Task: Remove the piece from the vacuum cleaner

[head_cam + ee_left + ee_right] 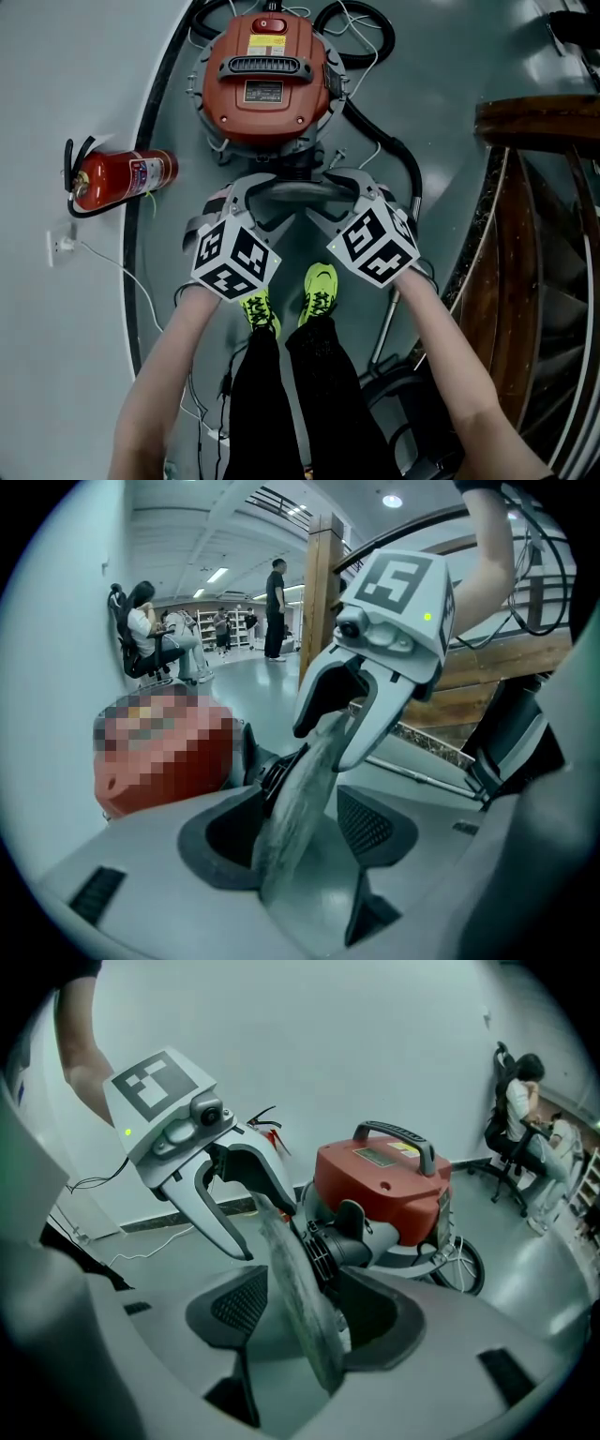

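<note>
Evidently we are only starting: our left gripper (296, 844) and right gripper (309, 1324) straddle the grey piece (314, 761) with jaws wide, and it seems not yet pulled from the vacuum cleaner (267, 80).

Inventory as I read it from my station.
- Between the jaws: piece (298, 803), grey, matt, rough, dusty-looking.
- Jaw pads (366, 822): black, mesh-textured.
- Beyond the jaws: vacuum cleaner (380, 1185), red plastic, glossy, smooth.
- Its hose collar (328, 1241): black, ribbed.
- Beneath: floor (450, 84), grey, smooth, faint sheen.

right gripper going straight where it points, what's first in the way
Probably the dusty grey curved piece between its open jaws, then the black ribbed socket of the orange vacuum cleaner.
</note>
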A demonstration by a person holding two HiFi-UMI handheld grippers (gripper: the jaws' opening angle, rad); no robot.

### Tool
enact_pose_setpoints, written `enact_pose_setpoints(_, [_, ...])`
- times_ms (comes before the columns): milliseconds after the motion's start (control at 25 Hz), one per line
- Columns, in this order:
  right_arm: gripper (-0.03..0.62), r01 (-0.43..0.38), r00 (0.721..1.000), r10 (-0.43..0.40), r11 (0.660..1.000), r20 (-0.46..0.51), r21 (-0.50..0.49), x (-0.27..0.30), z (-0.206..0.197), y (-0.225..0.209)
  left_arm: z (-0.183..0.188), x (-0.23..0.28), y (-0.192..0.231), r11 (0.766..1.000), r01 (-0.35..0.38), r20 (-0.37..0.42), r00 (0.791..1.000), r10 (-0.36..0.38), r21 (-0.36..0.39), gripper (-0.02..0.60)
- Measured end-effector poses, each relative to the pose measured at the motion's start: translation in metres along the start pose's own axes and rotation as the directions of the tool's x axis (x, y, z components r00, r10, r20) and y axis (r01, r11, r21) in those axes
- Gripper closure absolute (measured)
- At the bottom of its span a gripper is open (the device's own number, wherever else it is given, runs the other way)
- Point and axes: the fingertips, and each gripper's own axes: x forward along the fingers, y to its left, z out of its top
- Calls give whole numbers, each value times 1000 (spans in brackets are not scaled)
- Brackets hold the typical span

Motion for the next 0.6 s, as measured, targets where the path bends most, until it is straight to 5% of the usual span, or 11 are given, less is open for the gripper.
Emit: enact_pose_setpoints(600, [359,-73,993,70,997,-90,-28,21,-14,-2,-12,16,12,998,56,-66,996,-56,-6,336])
